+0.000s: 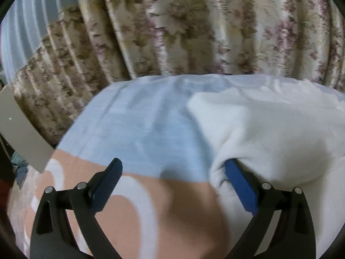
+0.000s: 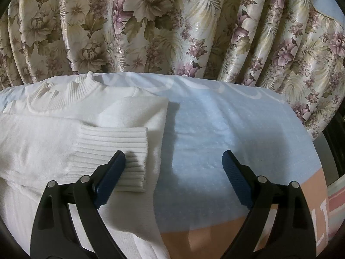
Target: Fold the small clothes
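Observation:
A white knit sweater lies on a bed with a light blue and peach cover. Its ribbed collar points toward the curtain, and a sleeve is folded across the body with its ribbed cuff on top. My right gripper is open; its left finger is over the cuff, its right finger over the bare cover. In the left wrist view the sweater fills the right side. My left gripper is open at the sweater's left edge, its right fingertip tucked against the fabric.
A floral curtain hangs right behind the bed's far edge. A grey flat panel stands at the left of the bed. The bed cover spreads left of the sweater, and the bed's right edge drops off.

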### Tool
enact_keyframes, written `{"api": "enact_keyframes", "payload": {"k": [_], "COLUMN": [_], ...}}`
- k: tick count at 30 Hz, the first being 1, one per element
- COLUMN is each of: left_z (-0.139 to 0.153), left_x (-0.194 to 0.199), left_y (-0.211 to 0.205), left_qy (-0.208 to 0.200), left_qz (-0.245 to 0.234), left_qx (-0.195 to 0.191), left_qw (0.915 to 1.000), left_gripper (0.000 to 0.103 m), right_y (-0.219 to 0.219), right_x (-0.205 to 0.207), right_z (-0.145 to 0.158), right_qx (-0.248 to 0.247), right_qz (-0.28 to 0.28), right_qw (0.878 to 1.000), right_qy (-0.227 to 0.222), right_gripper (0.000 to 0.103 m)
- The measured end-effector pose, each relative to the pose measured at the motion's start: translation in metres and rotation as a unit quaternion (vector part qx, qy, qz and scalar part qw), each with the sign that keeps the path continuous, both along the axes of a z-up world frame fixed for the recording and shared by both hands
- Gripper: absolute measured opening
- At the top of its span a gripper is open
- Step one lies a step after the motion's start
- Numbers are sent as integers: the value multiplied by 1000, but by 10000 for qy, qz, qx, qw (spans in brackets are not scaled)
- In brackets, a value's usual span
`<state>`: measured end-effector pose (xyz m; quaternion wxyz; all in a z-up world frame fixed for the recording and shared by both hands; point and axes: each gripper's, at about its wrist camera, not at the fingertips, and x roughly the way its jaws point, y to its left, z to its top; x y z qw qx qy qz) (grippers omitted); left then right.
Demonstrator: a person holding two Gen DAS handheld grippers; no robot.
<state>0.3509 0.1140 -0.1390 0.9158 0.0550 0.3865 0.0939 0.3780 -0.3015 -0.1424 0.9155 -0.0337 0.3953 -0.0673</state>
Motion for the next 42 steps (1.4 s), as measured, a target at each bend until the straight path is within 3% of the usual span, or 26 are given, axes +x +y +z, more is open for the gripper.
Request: {"api": "enact_keyframes", "payload": {"k": [5, 7, 11, 18, 24, 31, 36, 42], "left_z": [-3, 2, 15, 29, 24, 17, 20, 16], "left_x": [-1, -8, -25, -75, -166, -251, -285, -298], "left_y": [37, 46, 43, 23, 1, -21, -44, -57], "left_qy": [165, -2, -203, -275, -125, 44, -5, 123], "left_qz": [300, 166, -190, -651, -743, -639, -699, -681], "left_qx": [-390, -753, -914, -1355, -1663, -1620, -1256, -1248], "left_qw": [9987, 9970, 9954, 9883, 9832, 9847, 9896, 9898], "left_gripper": [91, 91, 91, 91, 91, 91, 91, 91], "right_y": [0, -2, -6, -18, -22, -12, 2, 10], "right_x": [-1, -2, -14, -79, -164, -264, -301, -324], "right_z": [1, 2, 8, 21, 17, 14, 17, 19], "right_qx": [-9, 17, 89, 421, 707, 944, 677, 685], "right_qz": [-48, -80, -83, 113, 269, 523, 470, 489], "right_qw": [10000, 10000, 9999, 9989, 9968, 9939, 9964, 9963], "right_qy": [2, 11, -56, -197, -251, -242, -218, -180], "right_gripper": [92, 92, 92, 92, 92, 92, 92, 92]}}
